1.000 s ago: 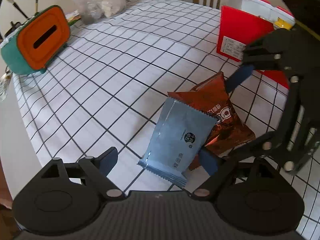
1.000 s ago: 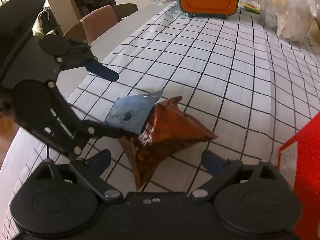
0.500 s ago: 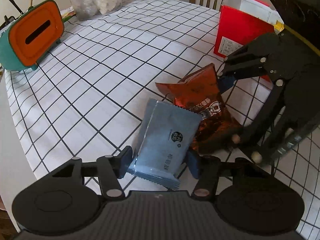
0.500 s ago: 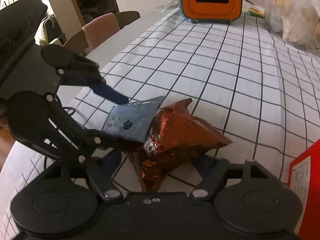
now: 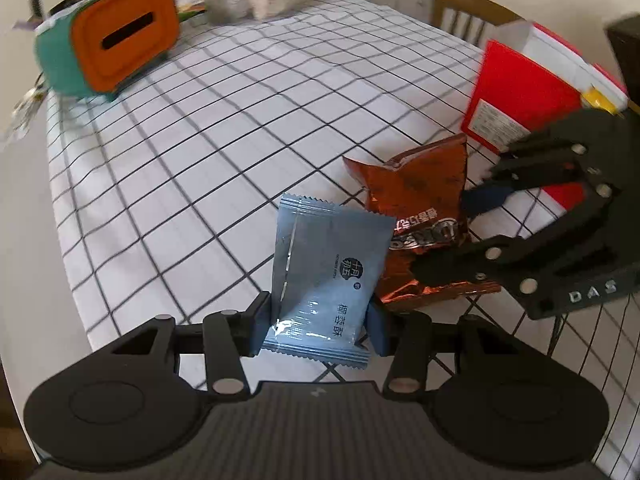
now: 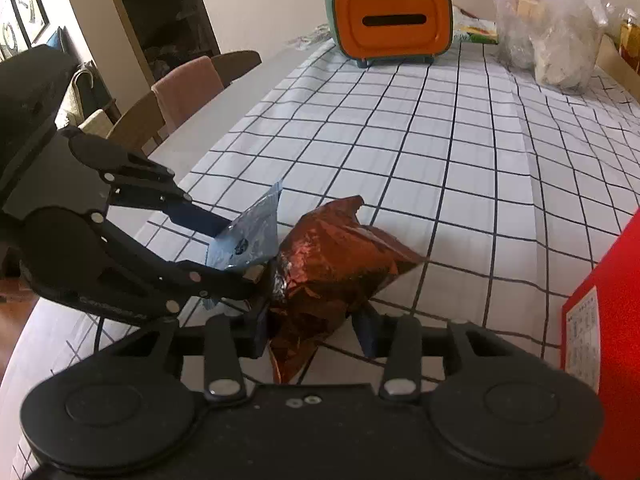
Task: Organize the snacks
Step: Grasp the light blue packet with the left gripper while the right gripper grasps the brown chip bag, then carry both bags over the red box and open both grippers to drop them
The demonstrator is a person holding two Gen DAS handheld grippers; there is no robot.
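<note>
Left hand-held gripper (image 5: 318, 326) is closing on the blue packet (image 5: 328, 276) beside the red box (image 5: 520, 96); right hand-held gripper (image 6: 310, 330) is closing on the foil bag (image 6: 332, 268) there, which may slip if crushed.

You can read the white letters "DAS" on the black frame of the right gripper (image 5: 460, 236), while the printing on the blue packet (image 5: 328, 276), the brown bag (image 5: 420, 204) and the red box's label (image 5: 494, 124) stays too small or blurred.

wooden chair (image 5: 460, 12), checked tablecloth (image 5: 240, 120), pale wall (image 6: 260, 4)
</note>
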